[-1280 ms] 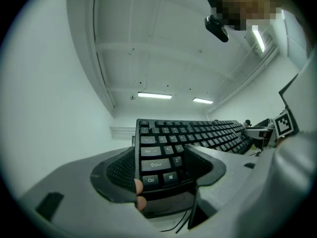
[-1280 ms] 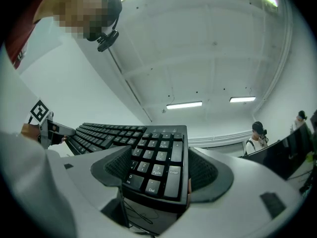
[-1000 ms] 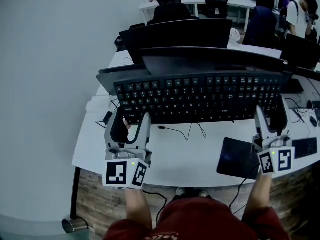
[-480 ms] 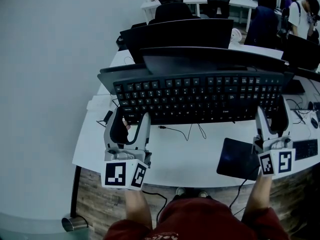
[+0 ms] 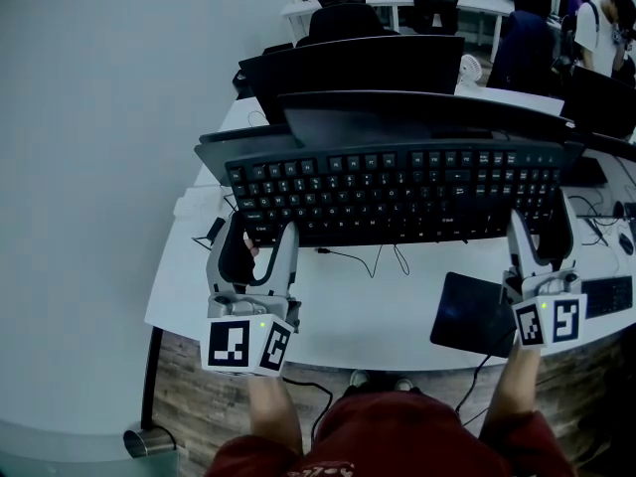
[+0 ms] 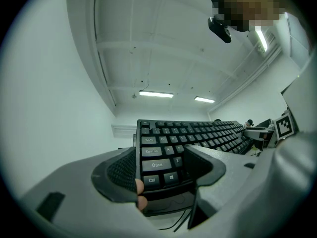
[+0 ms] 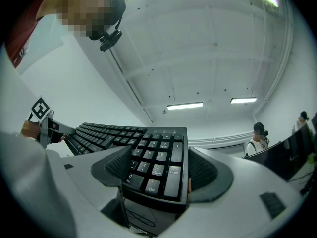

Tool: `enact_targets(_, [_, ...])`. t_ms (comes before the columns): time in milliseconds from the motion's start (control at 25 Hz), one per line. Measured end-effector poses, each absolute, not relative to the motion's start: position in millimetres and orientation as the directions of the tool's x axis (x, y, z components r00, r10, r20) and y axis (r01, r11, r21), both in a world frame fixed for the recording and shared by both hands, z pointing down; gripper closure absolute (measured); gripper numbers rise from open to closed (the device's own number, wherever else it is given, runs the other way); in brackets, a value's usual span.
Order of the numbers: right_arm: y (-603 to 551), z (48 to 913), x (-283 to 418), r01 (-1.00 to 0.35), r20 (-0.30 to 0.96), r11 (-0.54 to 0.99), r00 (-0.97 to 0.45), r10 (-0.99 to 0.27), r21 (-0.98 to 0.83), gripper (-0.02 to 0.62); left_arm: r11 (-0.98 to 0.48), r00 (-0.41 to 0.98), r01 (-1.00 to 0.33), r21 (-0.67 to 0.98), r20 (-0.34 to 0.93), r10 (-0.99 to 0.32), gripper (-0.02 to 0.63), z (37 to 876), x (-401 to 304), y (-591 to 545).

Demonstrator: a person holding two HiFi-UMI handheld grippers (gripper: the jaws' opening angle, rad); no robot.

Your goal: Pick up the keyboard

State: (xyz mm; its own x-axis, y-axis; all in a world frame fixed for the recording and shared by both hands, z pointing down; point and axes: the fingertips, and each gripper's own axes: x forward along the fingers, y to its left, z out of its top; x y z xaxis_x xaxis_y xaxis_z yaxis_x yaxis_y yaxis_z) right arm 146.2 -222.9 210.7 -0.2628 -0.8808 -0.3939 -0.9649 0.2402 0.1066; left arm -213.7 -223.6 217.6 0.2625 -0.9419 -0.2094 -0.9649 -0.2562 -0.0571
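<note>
Both ends gripped: left gripper (image 5: 256,238) clamps keyboard (image 5: 397,192) Ctrl corner, right gripper (image 5: 542,232) clamps numpad end. Lift likely underway; next, raise level.

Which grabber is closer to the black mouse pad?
Right. The right gripper holds the keyboard by the end beside the mouse pad; the left gripper holds the other end, farther away.

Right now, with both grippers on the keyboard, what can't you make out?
- Head view: the keyboard hides the desk beneath it.
- Head view: the right gripper covers the black pad's right edge.
- Head view: key lettering is too small to read.
- Gripper views: the keyboard's underside faces away.
</note>
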Motion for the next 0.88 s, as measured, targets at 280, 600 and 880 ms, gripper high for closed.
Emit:
enact_targets(280, [-222.8,212.1,146.0,-0.966,-0.389,0.238,-0.259,-0.884,0.103,0.238,-0.256,0.263,-0.965,-0.059,-0.205,-0.943,0.299,217.3,-213.9,-223.6])
enact_targets(600, [-221.8,211.5,146.3,-0.967,-0.394,0.23,-0.254,-0.883,0.108,0.239,-0.261,0.267,-0.964,-0.057,-0.21,-0.941,0.301,216.7,-214.3,-223.8])
enact_targets(880, [-220.5,210.5,146.6,-0.968,-0.396,0.227,-0.251,-0.883,0.107,0.239,-0.262,0.268,-0.963,-0.058,-0.205,-0.941,0.301,215.5,-214.3,-224.0])
